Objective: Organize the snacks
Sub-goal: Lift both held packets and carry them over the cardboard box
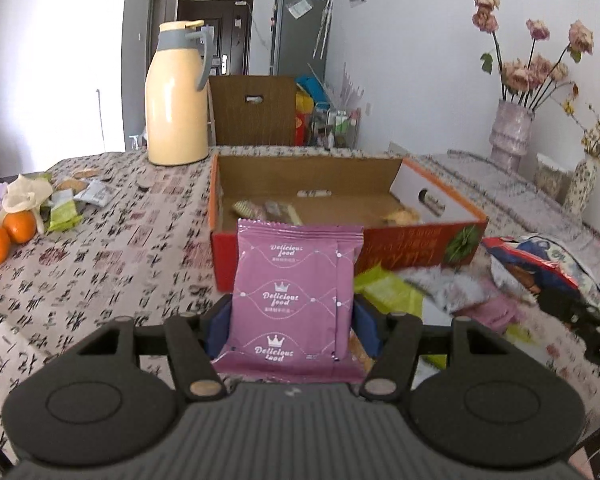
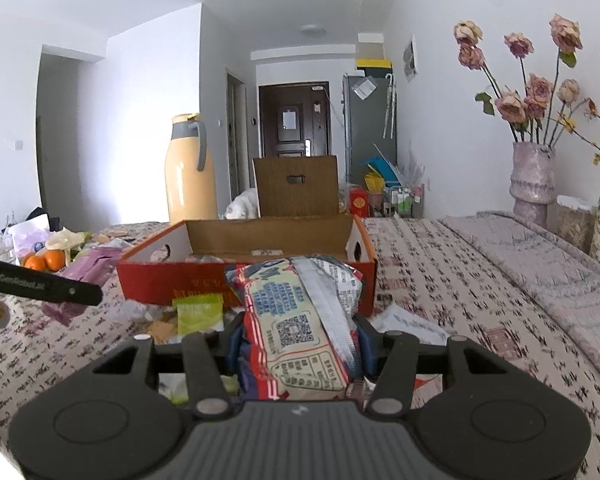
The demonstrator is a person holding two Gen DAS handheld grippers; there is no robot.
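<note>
— So, what writing can we read on our side?

— Our left gripper (image 1: 292, 316) has its blue pads pressed on both side edges of a purple snack packet (image 1: 296, 296), jaws about halfway closed. "Delicious food" is printed on it three times under small crowns. We hold it upright, clear of the table, just in front of the red cardboard box (image 1: 340, 220).

— And our right gripper (image 2: 300, 344)?

— It is clamped on a crinkled snack bag (image 2: 300, 320) with a red border, a silver seam, a QR code and blue text too small for us to read. Its far end reaches the box's (image 2: 244, 276) front wall.

— Any other lettering?

— "GenRobot.ai" on the left gripper's finger (image 2: 44, 284), seen from the right wrist view. Gold print on the box front is too blurred.

— How much room do we have?

— The box is open on top, flap raised behind, a few snacks on its floor. Loose packets, among them a green packet (image 2: 200, 312), crowd the tablecloth (image 2: 460, 280) along its front wall. Right of the box the cloth lies bare as far as the vases (image 2: 532, 176). At left stand a yellow thermos (image 1: 178, 96) and oranges (image 1: 8, 236).
</note>
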